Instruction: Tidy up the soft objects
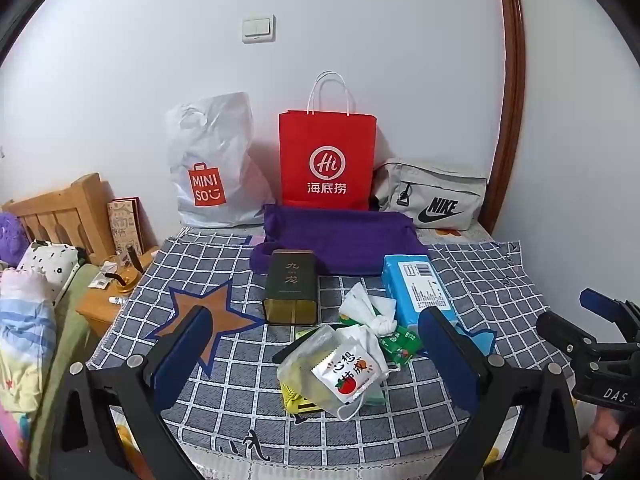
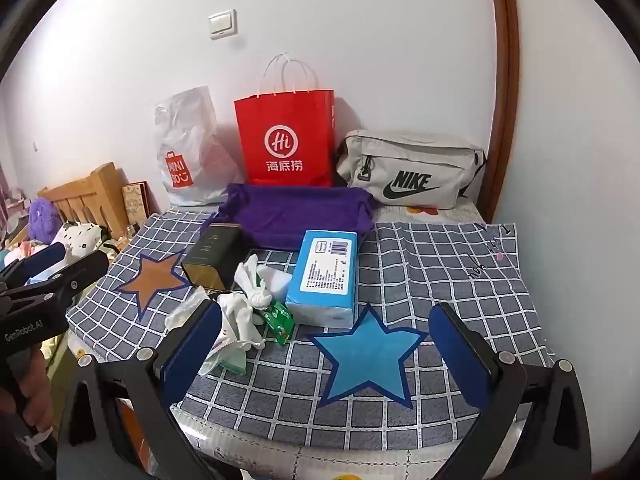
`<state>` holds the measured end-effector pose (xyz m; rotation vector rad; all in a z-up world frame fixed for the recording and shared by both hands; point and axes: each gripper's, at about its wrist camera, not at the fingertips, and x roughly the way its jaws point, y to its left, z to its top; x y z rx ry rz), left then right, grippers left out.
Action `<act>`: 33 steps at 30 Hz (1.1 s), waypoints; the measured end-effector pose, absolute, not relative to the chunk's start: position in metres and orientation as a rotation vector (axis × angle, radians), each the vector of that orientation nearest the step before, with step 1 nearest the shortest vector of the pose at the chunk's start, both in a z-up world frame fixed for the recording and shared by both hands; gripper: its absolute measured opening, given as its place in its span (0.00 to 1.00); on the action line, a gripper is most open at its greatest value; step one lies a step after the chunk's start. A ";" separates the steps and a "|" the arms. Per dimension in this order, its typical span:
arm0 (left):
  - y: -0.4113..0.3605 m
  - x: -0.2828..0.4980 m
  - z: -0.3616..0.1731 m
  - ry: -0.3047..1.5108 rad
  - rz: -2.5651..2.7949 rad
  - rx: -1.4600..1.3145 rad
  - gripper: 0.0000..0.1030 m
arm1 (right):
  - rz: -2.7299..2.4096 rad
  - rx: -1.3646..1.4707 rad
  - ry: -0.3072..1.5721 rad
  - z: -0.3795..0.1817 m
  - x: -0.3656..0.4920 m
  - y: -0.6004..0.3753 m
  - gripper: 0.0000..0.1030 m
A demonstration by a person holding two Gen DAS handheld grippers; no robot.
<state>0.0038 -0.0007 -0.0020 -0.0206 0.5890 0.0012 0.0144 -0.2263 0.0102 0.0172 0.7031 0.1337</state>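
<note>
The heap of soft objects (image 1: 352, 344) lies on the checked cloth (image 2: 440, 264), just in front of the dark tin (image 1: 291, 287), which serves as the landmark here. It holds a clear pouch with a tomato-print packet (image 1: 346, 376), white knotted cloth (image 2: 252, 280) and a green packet (image 2: 278, 318); what sits underneath is hard to make out. Right of the tin lies a blue tissue pack (image 2: 326, 278), touching the heap. Behind the tin is a folded purple cloth (image 1: 340, 240), then a red paper bag (image 1: 328, 160). Left of the tin is a brown star (image 1: 204, 316). The left gripper (image 1: 312, 360) hangs spread wide around the heap, pads clear; the right gripper (image 2: 324, 348) is likewise released, over a blue star (image 2: 368, 356).
</note>
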 end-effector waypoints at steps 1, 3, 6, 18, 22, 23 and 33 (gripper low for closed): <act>-0.001 0.005 -0.002 0.589 0.003 -0.020 1.00 | 0.133 0.006 0.700 0.007 0.014 -0.220 0.99; 0.003 0.000 -0.002 0.583 0.001 -0.026 1.00 | 0.136 0.005 0.701 0.007 0.014 -0.220 0.99; 0.003 0.000 -0.002 0.583 0.002 -0.023 1.00 | 0.136 0.002 0.701 0.006 0.014 -0.219 0.99; 0.007 -0.002 -0.001 0.582 0.007 -0.023 1.00 | 0.136 0.008 0.690 0.010 0.012 -0.220 0.99; 0.007 -0.003 0.000 0.581 0.007 -0.022 1.00 | 0.137 0.008 0.690 0.011 0.011 -0.220 0.99; 0.007 -0.003 0.000 0.580 0.009 -0.021 1.00 | 0.136 0.008 0.688 0.011 0.011 -0.220 0.99; 0.007 -0.004 0.000 0.580 0.009 -0.018 1.00 | 0.138 0.006 0.679 0.013 0.008 -0.219 0.99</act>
